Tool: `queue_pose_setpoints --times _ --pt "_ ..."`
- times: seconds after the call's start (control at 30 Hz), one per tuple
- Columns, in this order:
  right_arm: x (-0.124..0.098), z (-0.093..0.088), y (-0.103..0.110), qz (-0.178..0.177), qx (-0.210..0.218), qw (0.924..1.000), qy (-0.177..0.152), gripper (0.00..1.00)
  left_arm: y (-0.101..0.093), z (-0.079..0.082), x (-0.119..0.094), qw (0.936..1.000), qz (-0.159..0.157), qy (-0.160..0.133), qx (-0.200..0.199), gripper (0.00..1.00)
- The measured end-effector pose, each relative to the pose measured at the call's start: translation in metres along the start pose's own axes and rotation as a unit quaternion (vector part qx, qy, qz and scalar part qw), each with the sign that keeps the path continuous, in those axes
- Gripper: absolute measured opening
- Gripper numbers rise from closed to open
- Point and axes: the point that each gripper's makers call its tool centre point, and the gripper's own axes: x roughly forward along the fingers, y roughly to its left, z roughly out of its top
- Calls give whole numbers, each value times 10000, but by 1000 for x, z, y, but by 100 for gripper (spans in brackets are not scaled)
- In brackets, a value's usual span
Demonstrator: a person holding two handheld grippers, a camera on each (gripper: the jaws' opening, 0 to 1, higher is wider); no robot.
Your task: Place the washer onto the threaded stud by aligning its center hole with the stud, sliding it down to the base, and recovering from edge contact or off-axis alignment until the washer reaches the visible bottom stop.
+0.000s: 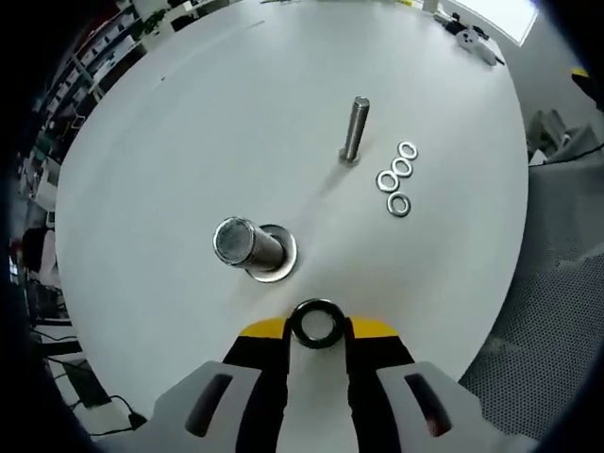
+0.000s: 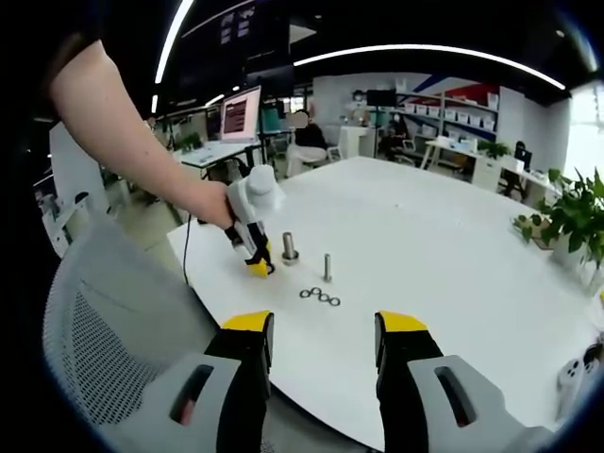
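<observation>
gripping a dark washer (image 1: 316, 324) in the left gripper (image 1: 316, 332), alignment over the thick stud (image 1: 247, 243) just ahead is required; the right gripper (image 2: 323, 332) is held wide.

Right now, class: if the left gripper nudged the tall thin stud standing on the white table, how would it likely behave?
The thin stud stands upright on a narrow base, so it would probably tip rather than slide. Being cylindrical, it may then roll across the smooth table. It looks like rigid metal, unlikely to bend.
</observation>
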Motion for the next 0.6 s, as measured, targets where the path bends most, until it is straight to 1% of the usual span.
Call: queue_pose_setpoints --times 0.13,0.17,0.3,0.5,0.6 --pt "0 1 0 3 10 10000 -15 45 4 -5 -1 9999 28 34 -167 28" --pt "0 1 0 4 9 10000 -20 45 5 -6 -2 9998 18 33 -204 28" --pt "0 1 0 14 1 10000 -15 45 2 -5 -2 9998 28 26 -186 28" --pt "0 0 0 5 4 10000 1 45 1 -2 -1 9999 8 7 -135 24" --pt "0 0 0 0 3 10000 4 45 1 -1 -1 9998 -2 10 -201 23"
